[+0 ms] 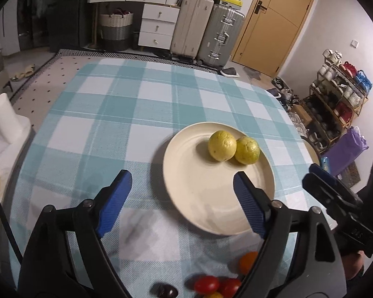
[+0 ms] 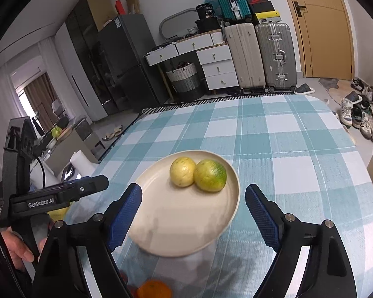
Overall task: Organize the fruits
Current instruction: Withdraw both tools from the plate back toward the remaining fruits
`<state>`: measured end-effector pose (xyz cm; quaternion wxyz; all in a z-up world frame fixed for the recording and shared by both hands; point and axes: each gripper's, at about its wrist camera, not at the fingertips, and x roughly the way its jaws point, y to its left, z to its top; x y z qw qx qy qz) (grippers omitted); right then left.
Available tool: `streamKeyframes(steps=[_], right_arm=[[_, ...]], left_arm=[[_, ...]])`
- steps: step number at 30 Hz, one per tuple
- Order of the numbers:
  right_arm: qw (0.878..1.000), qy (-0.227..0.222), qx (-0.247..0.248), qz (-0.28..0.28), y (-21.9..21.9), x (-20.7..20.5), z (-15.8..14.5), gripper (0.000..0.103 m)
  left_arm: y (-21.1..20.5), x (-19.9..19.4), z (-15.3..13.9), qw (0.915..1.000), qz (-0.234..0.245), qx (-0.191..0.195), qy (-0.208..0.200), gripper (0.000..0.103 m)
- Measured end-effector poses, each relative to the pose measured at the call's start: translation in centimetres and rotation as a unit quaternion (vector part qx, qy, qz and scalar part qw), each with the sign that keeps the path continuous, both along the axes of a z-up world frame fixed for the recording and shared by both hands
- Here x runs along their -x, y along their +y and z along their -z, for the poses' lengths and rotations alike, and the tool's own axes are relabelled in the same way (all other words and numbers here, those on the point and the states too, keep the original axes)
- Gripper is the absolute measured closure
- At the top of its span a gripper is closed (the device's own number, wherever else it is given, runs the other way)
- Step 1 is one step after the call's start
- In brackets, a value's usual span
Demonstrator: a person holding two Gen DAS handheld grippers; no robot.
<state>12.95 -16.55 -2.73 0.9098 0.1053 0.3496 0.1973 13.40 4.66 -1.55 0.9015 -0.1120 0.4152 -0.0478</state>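
Jaws on both the left gripper and right gripper gape empty. Loose cherry tomatoes and an orange lie on the bench below them, nearer than the plate.

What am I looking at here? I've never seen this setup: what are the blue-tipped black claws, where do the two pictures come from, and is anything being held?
The claws are hand-held two-finger grippers, one per hand, each with a fisheye camera looking along its fingers. One picture is from the left gripper, the other from the right gripper; each also catches the other at its edge. A hand holds the left one. Both stand open with nothing between the fingers. On the checked tablecloth sits a cream plate holding two yellow-green fruits, touching. Closer in lie cherry tomatoes and an orange fruit.
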Motion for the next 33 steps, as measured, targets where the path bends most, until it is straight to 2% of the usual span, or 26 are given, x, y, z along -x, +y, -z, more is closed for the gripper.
streamKeyframes(steps=[10, 13, 17, 24, 27, 33], right_arm=[[1.0, -0.002, 0.025, -0.015, 1.2, 3.7, -0.6, 0.013], [0.999, -0.005, 0.031, -0.022, 1.6, 4.7, -0.5, 0.01], [0.999, -0.004, 0.033, -0.027, 1.9, 6.1, -0.3, 0.008], [0.999, -0.002, 0.016, -0.038, 1.9, 7.9, 0.2, 0.006], [0.999, -0.006, 0.01, -0.042, 1.9, 8.5, 0.3, 0.001], [0.999, -0.009, 0.013, -0.044, 2.0, 9.5, 0.9, 0.001]], left_arm=[[-0.3, 4.0, -0.1, 0.9996, -0.005, -0.027, -0.007, 0.015], [-0.4, 5.2, -0.1, 0.9995, -0.007, -0.031, -0.01, 0.011], [-0.4, 6.4, -0.1, 0.9993, -0.011, -0.034, -0.015, 0.002], [-0.3, 8.5, 0.9, 0.9991, -0.004, -0.039, -0.016, 0.001], [-0.2, 9.1, 1.4, 0.9988, -0.009, -0.046, -0.014, 0.001], [-0.1, 10.0, 2.5, 0.9993, 0.003, -0.037, -0.004, 0.001]])
